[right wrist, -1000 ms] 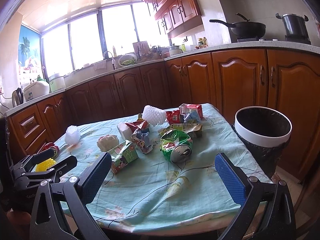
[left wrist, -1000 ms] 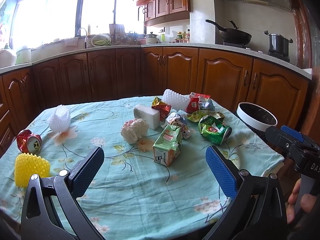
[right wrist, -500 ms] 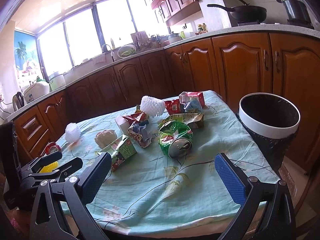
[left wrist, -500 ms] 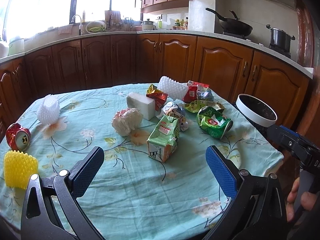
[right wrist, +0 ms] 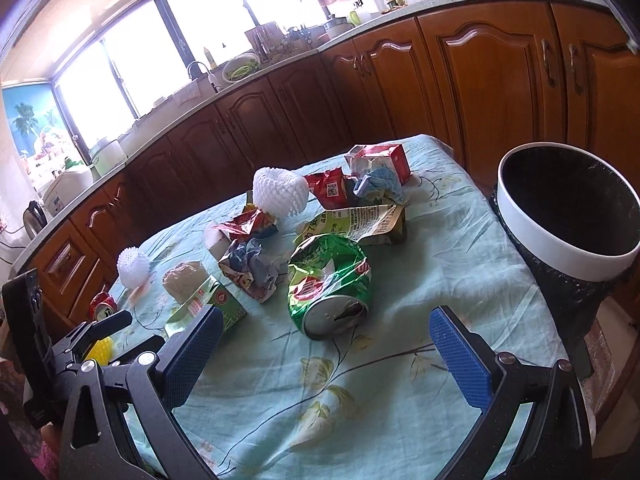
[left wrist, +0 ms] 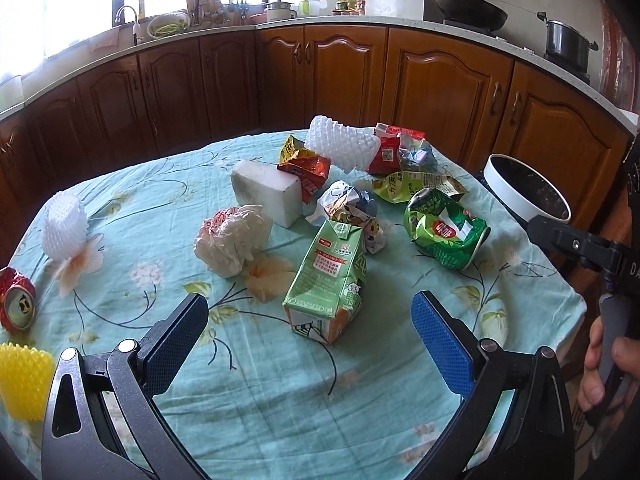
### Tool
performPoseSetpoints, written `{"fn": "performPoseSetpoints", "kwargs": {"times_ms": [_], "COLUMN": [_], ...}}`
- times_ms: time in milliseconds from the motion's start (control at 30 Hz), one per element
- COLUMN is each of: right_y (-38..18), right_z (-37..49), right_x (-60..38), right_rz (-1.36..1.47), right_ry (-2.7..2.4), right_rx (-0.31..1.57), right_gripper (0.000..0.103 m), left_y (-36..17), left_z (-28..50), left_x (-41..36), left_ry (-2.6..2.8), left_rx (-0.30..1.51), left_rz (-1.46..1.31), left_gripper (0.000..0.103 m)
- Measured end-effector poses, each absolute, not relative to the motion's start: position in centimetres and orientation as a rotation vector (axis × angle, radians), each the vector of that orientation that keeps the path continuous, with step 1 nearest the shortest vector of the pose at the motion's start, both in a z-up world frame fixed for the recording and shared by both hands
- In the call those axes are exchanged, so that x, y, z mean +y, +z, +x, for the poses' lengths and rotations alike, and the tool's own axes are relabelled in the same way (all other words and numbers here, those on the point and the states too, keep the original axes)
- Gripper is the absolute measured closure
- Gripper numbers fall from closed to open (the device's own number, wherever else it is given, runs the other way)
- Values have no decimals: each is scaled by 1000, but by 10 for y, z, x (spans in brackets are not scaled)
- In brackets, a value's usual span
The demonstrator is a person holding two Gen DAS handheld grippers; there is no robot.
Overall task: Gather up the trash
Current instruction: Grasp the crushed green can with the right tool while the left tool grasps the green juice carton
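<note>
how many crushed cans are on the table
2: a crushed green can on the right side near the trash bin, and a crushed red can at the table's far left edge. Others may be hidden under wrappers.

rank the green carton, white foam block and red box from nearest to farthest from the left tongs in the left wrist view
1. Green carton, just ahead between the open left tongs.
2. White foam block, mid-table, slightly left.
3. Red box, far edge, right.

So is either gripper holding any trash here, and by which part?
Nothing is held. The left gripper is open short of the green milk carton; the right gripper is open before the crushed green can.
</note>
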State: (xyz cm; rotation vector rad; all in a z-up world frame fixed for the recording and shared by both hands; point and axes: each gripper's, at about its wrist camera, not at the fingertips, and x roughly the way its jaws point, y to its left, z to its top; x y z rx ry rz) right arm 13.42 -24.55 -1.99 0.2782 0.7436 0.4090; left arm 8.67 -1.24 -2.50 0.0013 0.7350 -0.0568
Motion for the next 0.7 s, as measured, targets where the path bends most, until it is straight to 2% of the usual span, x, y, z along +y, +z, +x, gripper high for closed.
{"fn": "performPoseSetpoints", "kwargs": {"times_ms": [100,300,433,500,600,633,667,700], "right_y": [-24,-40,-57,-65,-74,-76,-76,-74], "right_z": [156,193,211,219,225,226,226,226], "right_x": [-248,-245,-238,-236,-234,-234,-234,-234], "right_rz": [295,319,323,335,348,362,380,396], "right_ry": [418,440,459,473,494,512,538,563], "right_rx": [773,840,906,940,981,985,988,988], "right_gripper": [0,9,20,24,41,49,63,71], "left_y": [-29,-38,-44,-47,-50,-51,-53,-54], "left_z": [101,125,135,139,143,146,147,148], "left_x": [-13,-16,-16,-18,-20,-21,-21,-22], "left_ry": [-62,-62,-68,-79,-104,-115,-127,-141], "left_rx": [761,807,834,841,857,866,876,889], "left_rz": [8,29,43,45,43,40,34,25], "left_gripper": [0,0,0,4,14,23,38,46]}}
